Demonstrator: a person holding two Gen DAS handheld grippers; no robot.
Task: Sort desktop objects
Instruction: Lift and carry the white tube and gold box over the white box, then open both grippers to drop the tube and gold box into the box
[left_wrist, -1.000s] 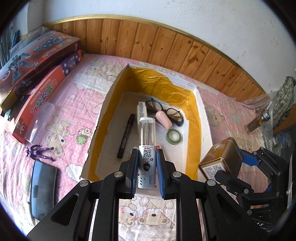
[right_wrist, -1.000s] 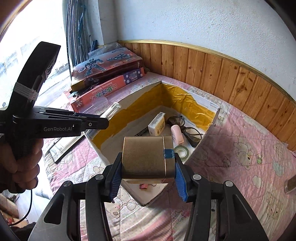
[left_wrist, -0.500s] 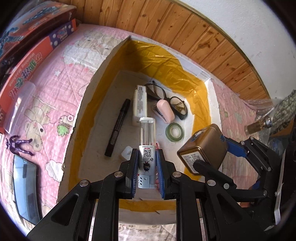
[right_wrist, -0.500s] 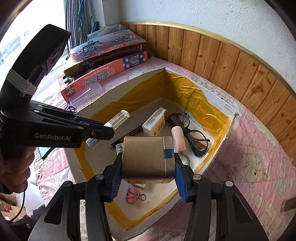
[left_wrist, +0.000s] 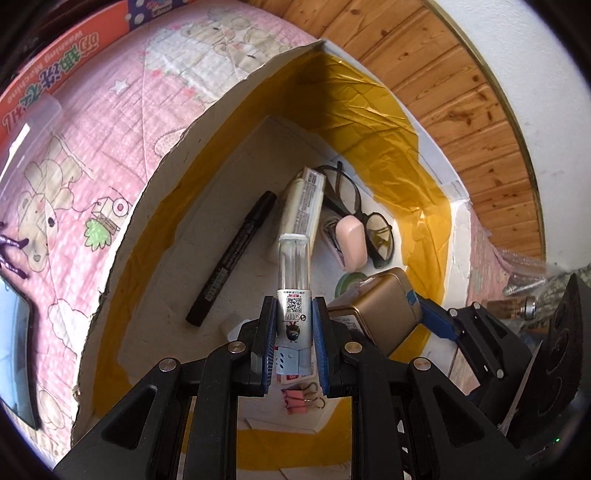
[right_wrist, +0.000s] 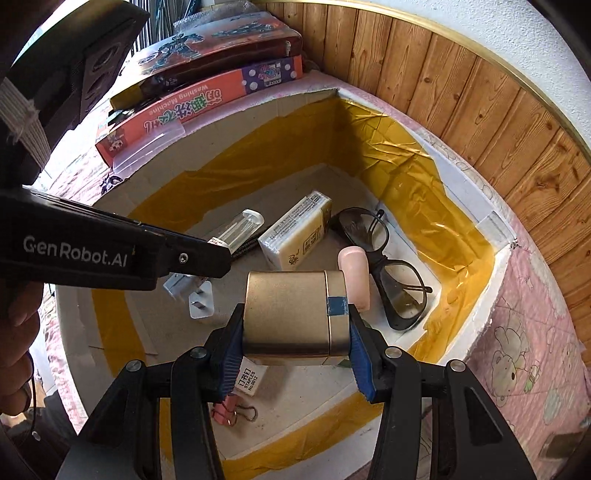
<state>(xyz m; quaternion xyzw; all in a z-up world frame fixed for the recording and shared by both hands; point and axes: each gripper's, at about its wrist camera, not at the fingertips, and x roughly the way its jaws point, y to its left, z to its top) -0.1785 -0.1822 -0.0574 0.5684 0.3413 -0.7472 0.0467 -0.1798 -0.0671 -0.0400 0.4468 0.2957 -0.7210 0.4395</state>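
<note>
Left tool (left_wrist: 294, 334) pinching clear-capped tube (left_wrist: 293, 271); right tool (right_wrist: 295, 347) clamping gold tin (right_wrist: 295, 314) over box (right_wrist: 495, 236). Risk: released tin lands on glasses (right_wrist: 384, 266), cracking lens.

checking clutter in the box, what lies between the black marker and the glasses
The pale tissue pack lies between the marker and the glasses, seen in the left wrist view.

Bright daylight from left; glare on yellow tape (right_wrist: 424, 192); strong fisheye bending, dark vignette corners; focus sharp.
</note>
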